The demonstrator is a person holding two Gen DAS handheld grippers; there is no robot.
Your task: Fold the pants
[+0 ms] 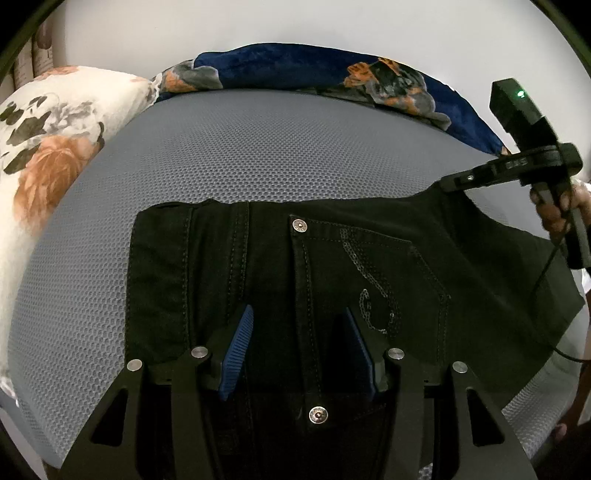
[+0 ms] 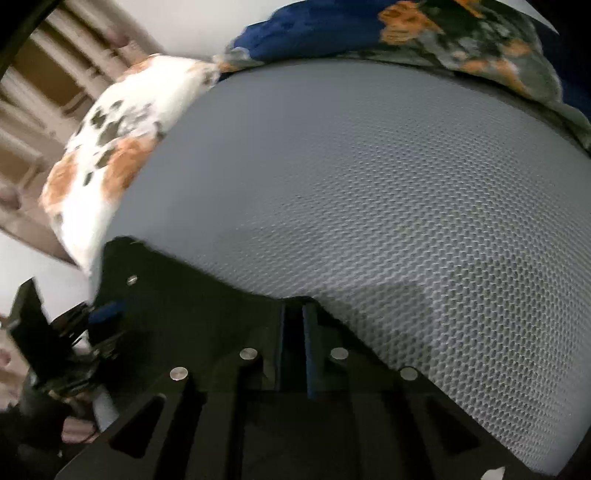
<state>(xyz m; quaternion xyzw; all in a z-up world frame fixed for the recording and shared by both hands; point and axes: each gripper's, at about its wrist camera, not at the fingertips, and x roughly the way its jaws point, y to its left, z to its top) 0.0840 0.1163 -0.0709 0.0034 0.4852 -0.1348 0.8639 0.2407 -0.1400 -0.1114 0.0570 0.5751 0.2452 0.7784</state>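
At the far left, a strip of curtain or striped panel (image 2: 40,122) shows at the room's edge, blurred in the right wrist view, and beside it a white pillow (image 1: 44,147) printed with orange flowers and dark leaves lies along the left side of the bed (image 1: 258,147). The bed's surface is a grey honeycomb-mesh cover, smooth and taut, bare over most of its middle. Behind it a plain white wall (image 1: 295,22) closes the room, and along the head of the bed a crumpled navy blanket (image 1: 314,64) with orange and grey flowers runs from the pillow rightward. The black pants (image 1: 332,266) lie spread on the near part of the mesh, waistband end toward the camera, with a stitched back pocket and two metal rivets showing. The left gripper (image 1: 299,347) stands over the near part of the pants with its blue ribbed pads about halfway apart on either side of a seam; whether the pads press the cloth I cannot tell. Further right, the right gripper (image 1: 448,182) meets the far right corner of the pants, its jaws drawn together on the dark cloth edge, which the right wrist view shows between the nearly closed blue pads. A hand (image 1: 554,210) holds its handle, a cable trailing down at the right edge.
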